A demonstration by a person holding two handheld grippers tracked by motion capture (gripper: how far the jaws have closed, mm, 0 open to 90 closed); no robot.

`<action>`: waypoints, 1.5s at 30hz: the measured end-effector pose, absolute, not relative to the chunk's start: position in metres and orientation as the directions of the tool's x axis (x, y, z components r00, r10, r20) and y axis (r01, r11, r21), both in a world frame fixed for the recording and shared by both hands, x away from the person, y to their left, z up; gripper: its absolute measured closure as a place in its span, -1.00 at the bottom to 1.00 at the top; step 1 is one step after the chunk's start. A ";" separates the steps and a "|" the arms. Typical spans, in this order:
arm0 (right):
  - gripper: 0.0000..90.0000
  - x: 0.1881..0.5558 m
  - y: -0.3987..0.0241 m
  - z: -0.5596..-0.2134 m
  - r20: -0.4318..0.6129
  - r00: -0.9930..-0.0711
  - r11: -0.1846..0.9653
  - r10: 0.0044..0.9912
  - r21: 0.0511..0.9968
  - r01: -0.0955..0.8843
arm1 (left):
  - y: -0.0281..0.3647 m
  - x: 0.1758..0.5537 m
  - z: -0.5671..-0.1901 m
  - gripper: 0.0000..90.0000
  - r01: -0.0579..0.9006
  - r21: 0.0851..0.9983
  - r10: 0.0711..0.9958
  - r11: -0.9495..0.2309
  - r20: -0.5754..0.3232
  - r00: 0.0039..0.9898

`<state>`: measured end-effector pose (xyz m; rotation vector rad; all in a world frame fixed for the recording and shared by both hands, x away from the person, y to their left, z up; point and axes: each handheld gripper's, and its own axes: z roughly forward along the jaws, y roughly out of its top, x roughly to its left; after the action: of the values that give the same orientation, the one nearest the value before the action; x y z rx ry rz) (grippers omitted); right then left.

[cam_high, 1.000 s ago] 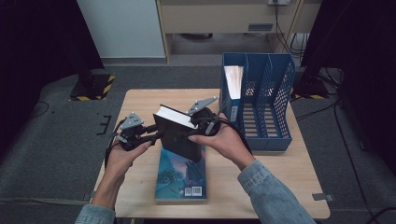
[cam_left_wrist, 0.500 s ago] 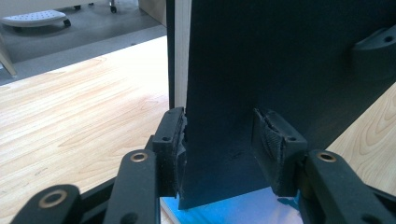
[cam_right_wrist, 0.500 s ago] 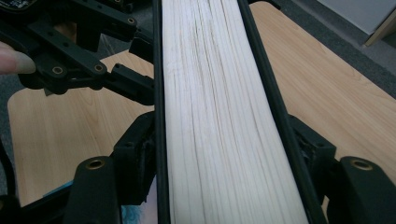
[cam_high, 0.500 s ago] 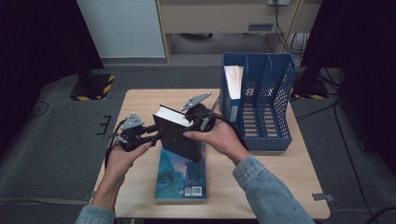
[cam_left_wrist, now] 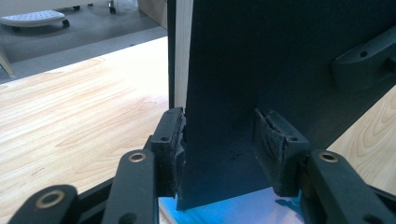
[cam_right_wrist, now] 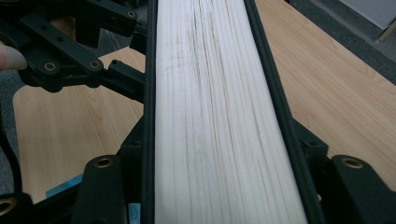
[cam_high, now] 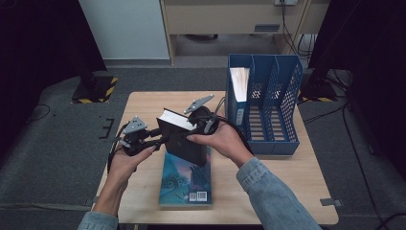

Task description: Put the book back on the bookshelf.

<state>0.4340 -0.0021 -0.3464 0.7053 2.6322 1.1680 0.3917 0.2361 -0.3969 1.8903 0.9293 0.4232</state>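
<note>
A thick black book stands tilted above a blue-covered book that lies flat on the table. My left gripper is shut on the black book's lower left corner. In the left gripper view its pads press on both sides of the black book. My right gripper holds the book's top right. Its jaws have just been closing and now clamp both covers, with the white page edges running between them. The left gripper shows beyond the book.
A blue slotted file organizer stands at the table's right, with a book upright in its leftmost slot. Bare wooden table lies to the right front and far left. Grey floor surrounds the table.
The right hand and its gripper have shifted slightly left along the top of the black book. The left gripper and the flat blue book have stayed put.
</note>
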 end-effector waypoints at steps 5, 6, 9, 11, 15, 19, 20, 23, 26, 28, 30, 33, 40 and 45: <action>0.04 0.434 -0.003 -0.346 0.041 -0.881 0.592 0.471 0.726 0.350 | 0.236 0.392 -0.399 0.05 0.433 0.871 0.740 -0.232 -0.131 0.660; 0.07 0.434 -0.003 -0.345 0.049 -0.882 0.592 0.469 0.723 0.356 | 0.236 0.392 -0.400 -0.05 0.441 0.867 0.740 -0.232 -0.137 0.659; 0.10 0.434 -0.004 -0.345 0.055 -0.882 0.589 0.469 0.724 0.358 | 0.232 0.390 -0.406 -0.24 0.441 0.848 0.754 -0.294 -0.079 0.653; 0.11 0.434 -0.004 -0.345 0.057 -0.878 0.584 0.475 0.726 0.363 | 0.235 0.388 -0.412 -0.34 0.452 0.848 0.760 -0.277 -0.095 0.643; 0.12 0.436 -0.006 -0.345 0.068 -0.873 0.572 0.483 0.730 0.373 | 0.247 0.387 -0.425 -0.42 0.477 0.845 0.782 -0.241 -0.122 0.611; 0.13 0.437 -0.006 -0.345 0.074 -0.869 0.566 0.489 0.731 0.380 | 0.264 0.387 -0.439 -0.51 0.502 0.841 0.809 -0.203 -0.144 0.569; 0.13 0.437 -0.006 -0.345 0.078 -0.864 0.559 0.498 0.733 0.388 | 0.267 0.387 -0.442 -0.52 0.505 0.842 0.813 -0.191 -0.153 0.562; 0.15 0.437 -0.006 -0.346 0.082 -0.829 0.519 0.553 0.745 0.420 | 0.274 0.387 -0.454 -0.57 0.519 0.834 0.832 -0.189 -0.144 0.535; 0.15 0.439 -0.007 -0.346 0.101 -0.807 0.487 0.582 0.752 0.445 | 0.281 0.388 -0.469 -0.61 0.545 0.816 0.850 -0.192 -0.139 0.508; 0.15 0.440 -0.008 -0.346 0.112 -0.799 0.477 0.591 0.750 0.458 | 0.288 0.388 -0.477 -0.62 0.563 0.801 0.868 -0.204 -0.118 0.482; 0.15 0.442 -0.009 -0.346 0.136 -0.786 0.456 0.603 0.750 0.480 | 0.293 0.388 -0.482 -0.63 0.580 0.782 0.882 -0.230 -0.085 0.464; 0.16 0.446 -0.013 -0.346 0.184 -0.758 0.413 0.626 0.746 0.522 | 0.303 0.389 -0.488 -0.64 0.612 0.759 0.893 -0.221 -0.096 0.441; 0.16 0.454 -0.024 -0.347 0.260 -0.717 0.352 0.647 0.732 0.583 | 0.310 0.388 -0.492 -0.67 0.617 0.749 0.900 -0.241 -0.066 0.431; 0.17 0.453 -0.027 -0.346 0.292 -0.711 0.342 0.640 0.720 0.604 | 0.312 0.388 -0.499 -0.70 0.642 0.722 0.901 -0.256 -0.063 0.430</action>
<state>0.4532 -0.0268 -0.3462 1.1775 2.5390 1.3329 0.3884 0.3124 -0.4987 1.9979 1.2981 0.4810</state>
